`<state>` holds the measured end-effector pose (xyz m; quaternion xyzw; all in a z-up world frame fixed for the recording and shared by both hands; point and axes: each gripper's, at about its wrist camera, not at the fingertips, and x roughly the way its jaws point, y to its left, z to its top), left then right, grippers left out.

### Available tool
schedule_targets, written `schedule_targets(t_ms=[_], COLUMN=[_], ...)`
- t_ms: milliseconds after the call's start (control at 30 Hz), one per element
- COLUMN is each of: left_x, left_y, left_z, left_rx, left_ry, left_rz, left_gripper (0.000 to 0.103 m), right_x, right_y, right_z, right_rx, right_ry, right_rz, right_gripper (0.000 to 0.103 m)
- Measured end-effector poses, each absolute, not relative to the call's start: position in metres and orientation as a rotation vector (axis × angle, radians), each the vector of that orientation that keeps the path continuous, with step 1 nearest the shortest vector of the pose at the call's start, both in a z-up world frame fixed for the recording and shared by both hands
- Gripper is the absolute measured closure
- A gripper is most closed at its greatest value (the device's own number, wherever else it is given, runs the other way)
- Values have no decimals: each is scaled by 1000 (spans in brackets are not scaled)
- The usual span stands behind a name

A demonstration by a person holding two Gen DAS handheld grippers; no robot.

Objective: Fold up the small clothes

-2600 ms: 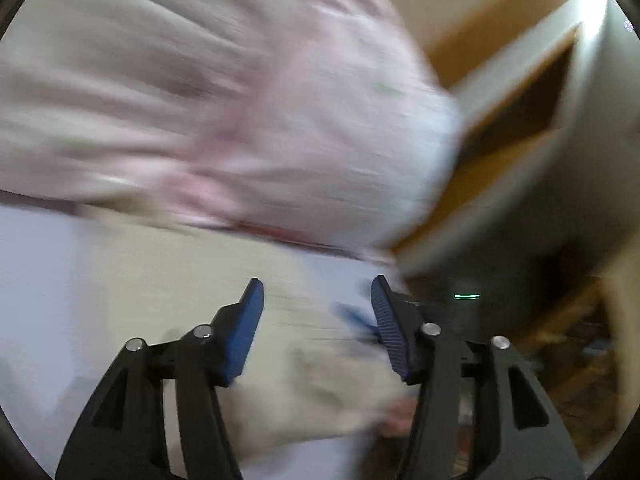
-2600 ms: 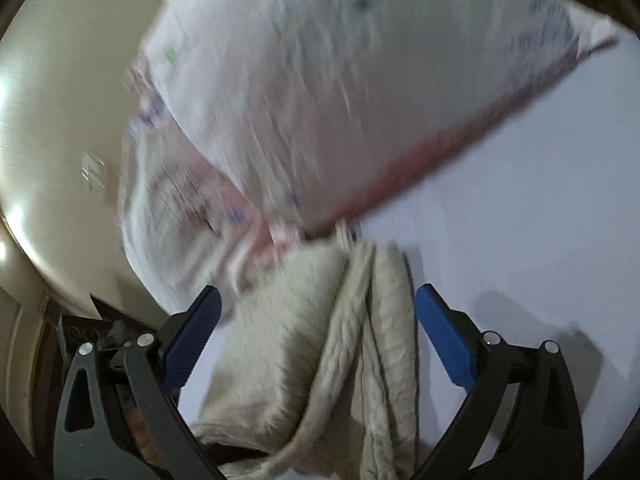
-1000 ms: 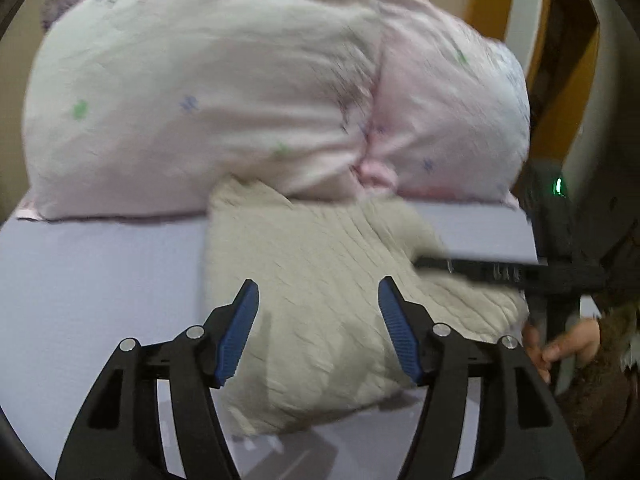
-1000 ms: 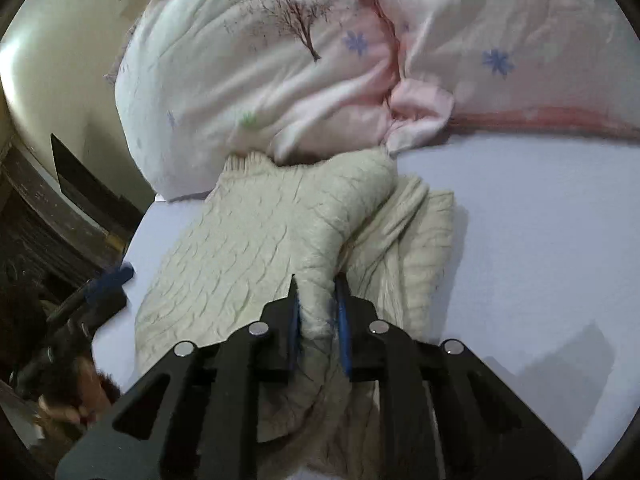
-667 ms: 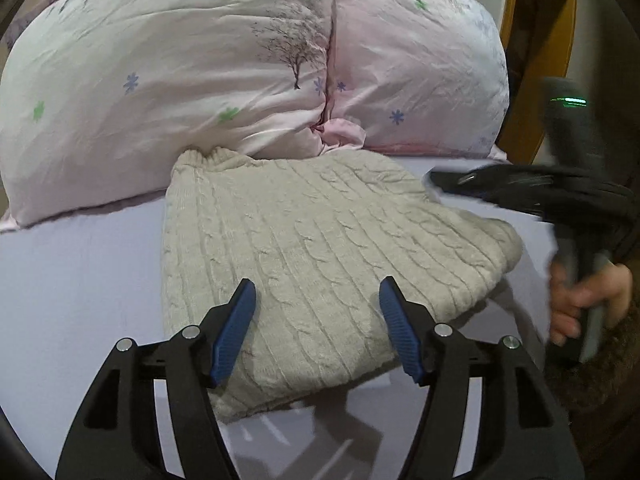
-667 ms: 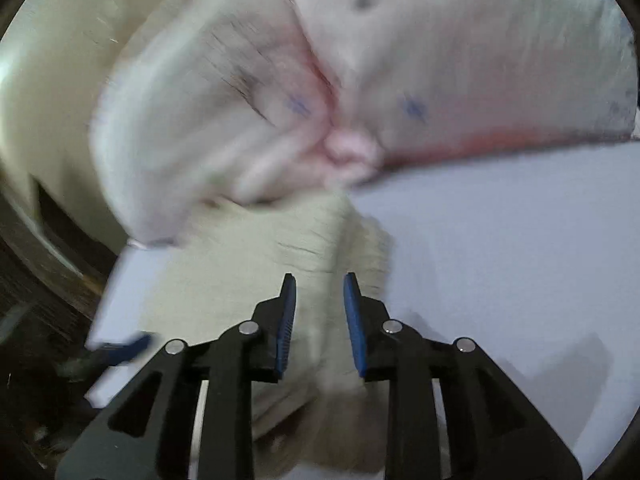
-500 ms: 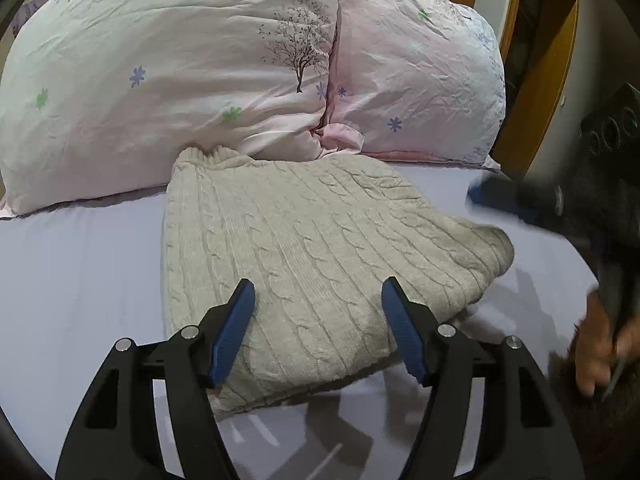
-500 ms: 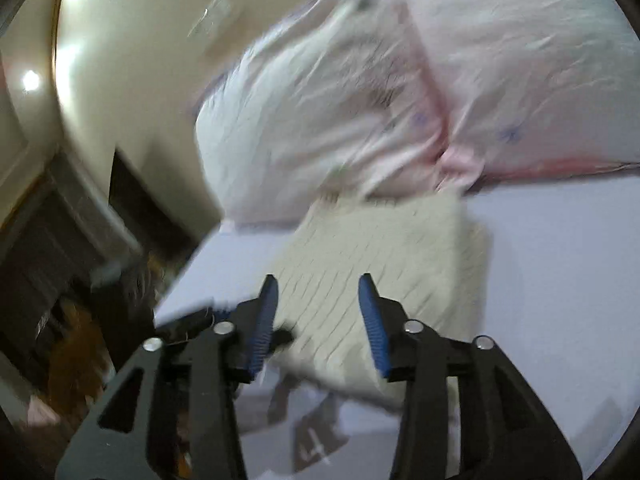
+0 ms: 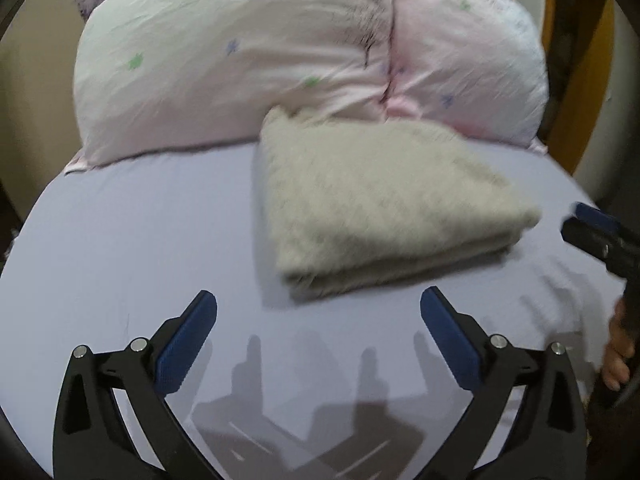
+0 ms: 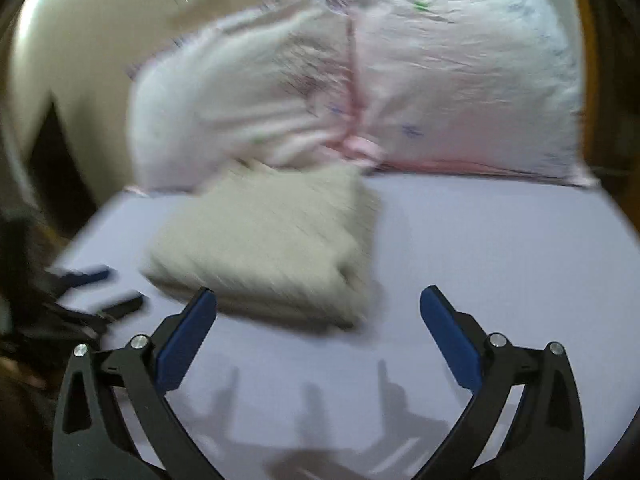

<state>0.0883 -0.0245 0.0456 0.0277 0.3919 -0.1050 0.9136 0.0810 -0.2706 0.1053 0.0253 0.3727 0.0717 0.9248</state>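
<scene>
Cream knit sweater lying folded on lilac sheet; left gripper, right gripper hovering wide open, empty; folding looking finished.

Both grippers look the same: left gripper and right gripper have black plastic frames with triangular cutouts, silver screws on top and blue ribbed pads. Bare fingers show too.
</scene>
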Motion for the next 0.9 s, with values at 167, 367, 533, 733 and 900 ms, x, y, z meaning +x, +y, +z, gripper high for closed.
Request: schedule_targets(t_ms=[167,367,533,733,900], left_x=[98,104,103,103,104], left_y=[-27,-32,-31,-31,-31], left_z=[27,8,9,9,9], left_rx=[76,94,91,93,92], left_ry=[867,942,939,938,939], left_rz=[-171,-147,-144,-147,-147], left_gripper=[1,1,1,1,1], right_x=[92,114,109,109,110], right_y=[-252,-224,-220,-220,-220], right_z=[72,49,47,46,46], right_rx=[30,-11,-57,-57,-58], right_ry=[918,1019,1041,1042,1042], right_rz=[151,108,85,85,86], right_gripper=[2,2,2,2,2])
